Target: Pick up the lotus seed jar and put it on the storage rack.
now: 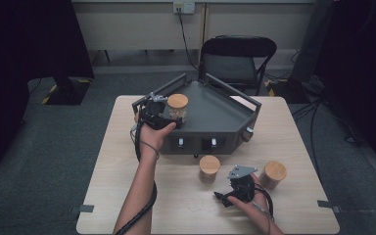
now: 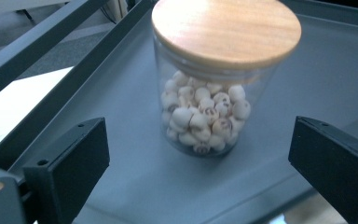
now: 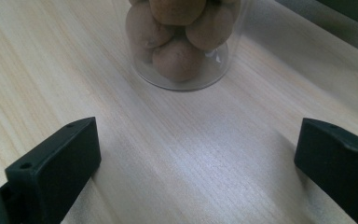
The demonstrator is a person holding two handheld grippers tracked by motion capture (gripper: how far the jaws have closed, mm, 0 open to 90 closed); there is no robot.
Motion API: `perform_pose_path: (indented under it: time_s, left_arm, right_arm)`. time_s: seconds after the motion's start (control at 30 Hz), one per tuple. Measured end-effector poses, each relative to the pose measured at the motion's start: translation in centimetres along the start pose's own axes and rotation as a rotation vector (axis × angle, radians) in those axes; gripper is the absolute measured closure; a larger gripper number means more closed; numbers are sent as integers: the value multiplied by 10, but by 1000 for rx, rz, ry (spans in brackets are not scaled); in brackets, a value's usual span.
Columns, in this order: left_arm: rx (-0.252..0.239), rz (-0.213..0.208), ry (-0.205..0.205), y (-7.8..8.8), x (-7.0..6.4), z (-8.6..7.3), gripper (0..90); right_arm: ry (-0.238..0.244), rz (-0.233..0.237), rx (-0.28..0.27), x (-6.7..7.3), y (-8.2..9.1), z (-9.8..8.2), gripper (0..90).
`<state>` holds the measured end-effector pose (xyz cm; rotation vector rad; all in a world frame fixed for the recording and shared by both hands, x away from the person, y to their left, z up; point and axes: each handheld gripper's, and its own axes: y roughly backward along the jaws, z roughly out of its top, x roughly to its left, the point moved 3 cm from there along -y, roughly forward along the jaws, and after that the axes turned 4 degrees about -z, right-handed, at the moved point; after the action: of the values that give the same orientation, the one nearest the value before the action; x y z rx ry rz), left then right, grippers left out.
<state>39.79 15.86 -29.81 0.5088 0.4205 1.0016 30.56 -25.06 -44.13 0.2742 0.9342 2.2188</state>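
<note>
High view: light wooden table, dark grey angular metal tray on far half. Left gripper at tray's near-left corner, jaws wide apart, nothing clamped. Clear glass jar w/ round wooden lid, pale beans inside, stands on tray floor just ahead of left jaws, between them, untouched. Right gripper low over table, jaws apart, empty. Clear glass jar of brown nuts just ahead of it, upright on table. Third wooden-lidded jar just right of right gripper.

From here nothing reads as lettering: no label, brand, number or sign on the jars, the grey tray or the table.
</note>
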Motion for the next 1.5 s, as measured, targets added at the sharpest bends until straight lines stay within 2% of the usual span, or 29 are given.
perform_pose_path:
  time_s: [0.33,0.57,0.73,0.8,0.83,0.93,1.03,1.5]
  left_arm:
    - [-6,3,28,10,6,-12,45]
    - [-10,9,28,15,5,-18,49]
    - [-17,-3,23,19,4,-20,48]
    - [-24,-15,36,21,4,-22,47]
    - [-19,-10,23,23,3,-22,47]
    - [-23,-15,28,24,2,-25,46]
    - [-19,-8,13,27,0,-27,46]
    - [-32,-8,14,33,-2,-41,47]
  right_arm:
    - [-1,0,0,0,0,0,0]
    - [0,-1,-1,0,0,0,0]
    - [0,-2,0,0,0,0,0]
    - [-1,-2,0,0,0,0,0]
    - [0,-2,0,0,0,0,0]
    - [-1,-3,0,1,0,0,0]
    - [-1,-3,0,1,0,0,0]
    - [-3,-4,0,1,0,0,0]
